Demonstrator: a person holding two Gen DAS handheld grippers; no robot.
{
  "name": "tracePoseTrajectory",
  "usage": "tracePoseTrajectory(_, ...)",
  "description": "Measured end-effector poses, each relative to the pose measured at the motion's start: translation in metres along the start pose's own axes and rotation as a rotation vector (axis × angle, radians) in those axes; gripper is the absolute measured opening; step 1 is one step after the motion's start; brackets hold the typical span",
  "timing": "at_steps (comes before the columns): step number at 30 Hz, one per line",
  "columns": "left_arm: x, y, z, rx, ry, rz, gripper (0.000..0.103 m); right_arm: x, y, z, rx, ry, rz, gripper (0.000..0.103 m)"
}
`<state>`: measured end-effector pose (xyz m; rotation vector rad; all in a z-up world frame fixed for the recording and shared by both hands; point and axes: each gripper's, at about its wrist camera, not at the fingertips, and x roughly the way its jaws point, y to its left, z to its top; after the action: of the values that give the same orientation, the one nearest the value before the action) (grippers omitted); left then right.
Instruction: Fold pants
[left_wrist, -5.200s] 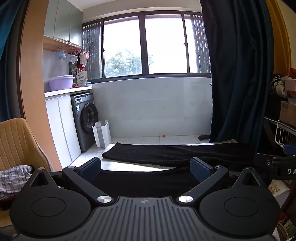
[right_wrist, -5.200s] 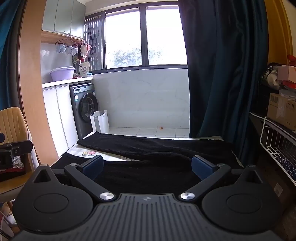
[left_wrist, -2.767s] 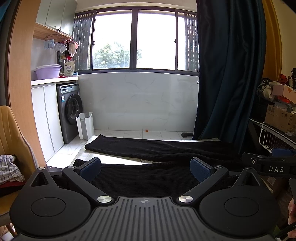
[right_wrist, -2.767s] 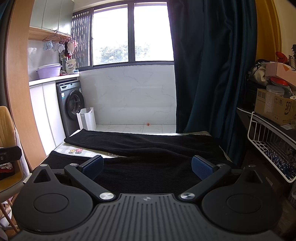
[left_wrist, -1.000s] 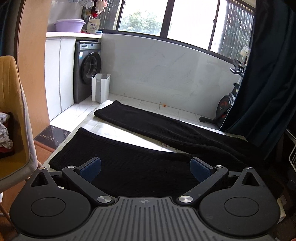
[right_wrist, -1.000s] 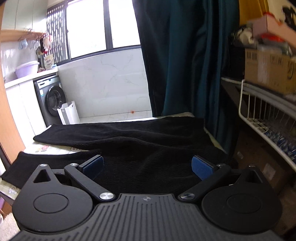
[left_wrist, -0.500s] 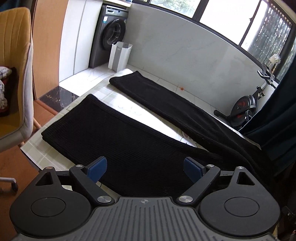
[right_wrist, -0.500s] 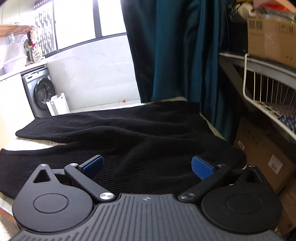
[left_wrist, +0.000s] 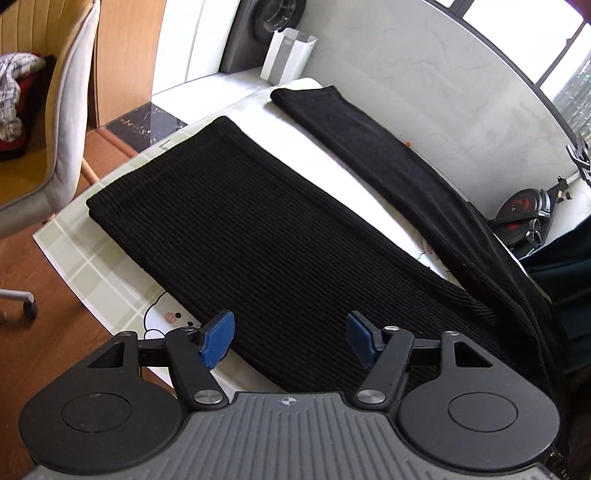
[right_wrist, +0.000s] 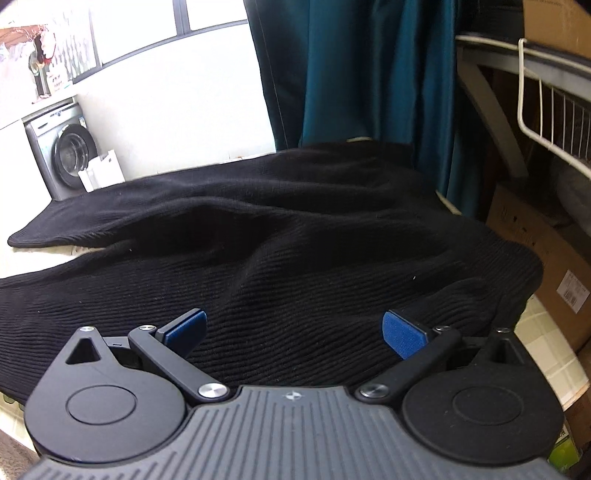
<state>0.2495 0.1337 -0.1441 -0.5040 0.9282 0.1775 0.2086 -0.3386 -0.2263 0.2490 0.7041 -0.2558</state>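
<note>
Black pants (left_wrist: 280, 229) spread on table (left_wrist: 92, 258), left tool (left_wrist: 288, 341) closing over them, ungripped, right tool (right_wrist: 293, 332) released

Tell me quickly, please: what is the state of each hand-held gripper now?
Left hand-held gripper: jaws closing, black pants leg edge between them, pads not yet pressing.
Right hand-held gripper: open above the pants' waist end, holding nothing.

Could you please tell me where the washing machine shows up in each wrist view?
Left wrist: washing machine at the top edge, left of centre, only partly in view.
Right wrist: washing machine at the left, mid-height, behind the pants.
Shared landmark: the white bin beside it.
</note>
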Motion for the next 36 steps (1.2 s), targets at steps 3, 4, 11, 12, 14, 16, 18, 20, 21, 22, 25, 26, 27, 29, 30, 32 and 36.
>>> tracePoseTrajectory(3,0.010,0.007,0.003,-0.045,0.020,0.003,0.062,0.008,0.000,-0.002,0.005,0.014,-0.009,0.103)
tracePoseTrajectory(4,0.012,0.009,0.003,-0.060,0.025,0.005,0.061,0.010,0.000,-0.003,0.007,0.019,-0.016,0.103)
tracePoseTrajectory(11,0.026,0.025,0.003,-0.164,0.048,0.006,0.053,0.016,0.003,-0.008,-0.014,0.040,-0.047,0.103)
tracePoseTrajectory(12,0.026,0.025,0.003,-0.164,0.045,0.003,0.053,0.015,0.003,-0.008,-0.014,0.040,-0.050,0.103)
tracePoseTrajectory(14,0.025,0.026,0.003,-0.150,0.047,0.014,0.053,0.016,0.006,-0.009,-0.013,0.042,-0.052,0.103)
tracePoseTrajectory(16,0.025,0.029,0.003,-0.146,0.053,0.028,0.053,0.017,0.008,-0.010,-0.014,0.043,-0.054,0.103)
tracePoseTrajectory(18,0.024,0.035,0.003,-0.161,0.052,0.041,0.053,0.019,0.009,-0.011,-0.015,0.043,-0.054,0.103)
tracePoseTrajectory(20,0.027,0.046,0.003,-0.178,0.041,0.048,0.053,0.020,0.010,-0.012,-0.012,0.046,-0.057,0.103)
tracePoseTrajectory(21,0.027,0.048,0.003,-0.183,0.035,0.046,0.053,0.021,0.010,-0.012,-0.010,0.047,-0.058,0.103)
tracePoseTrajectory(22,0.028,0.049,0.004,-0.182,0.031,0.049,0.053,0.021,0.011,-0.012,-0.007,0.049,-0.060,0.103)
tracePoseTrajectory(25,0.031,0.047,0.005,-0.157,0.017,0.060,0.053,0.021,0.012,-0.012,-0.003,0.050,-0.061,0.103)
tracePoseTrajectory(26,0.032,0.045,0.006,-0.145,0.011,0.066,0.053,0.021,0.012,-0.012,-0.004,0.050,-0.062,0.103)
tracePoseTrajectory(27,0.033,0.042,0.005,-0.132,0.004,0.072,0.053,0.021,0.011,-0.012,-0.003,0.049,-0.063,0.103)
tracePoseTrajectory(29,0.036,0.040,0.006,-0.117,-0.013,0.081,0.053,0.021,0.010,-0.013,-0.001,0.049,-0.064,0.103)
tracePoseTrajectory(30,0.038,0.041,0.007,-0.114,-0.023,0.085,0.053,0.021,0.009,-0.013,0.001,0.048,-0.065,0.103)
tracePoseTrajectory(32,0.040,0.040,0.009,-0.111,-0.038,0.091,0.053,0.021,0.007,-0.014,0.009,0.046,-0.063,0.103)
tracePoseTrajectory(36,0.044,0.036,0.012,-0.093,-0.057,0.104,0.053,0.023,0.007,-0.016,0.008,0.045,-0.068,0.103)
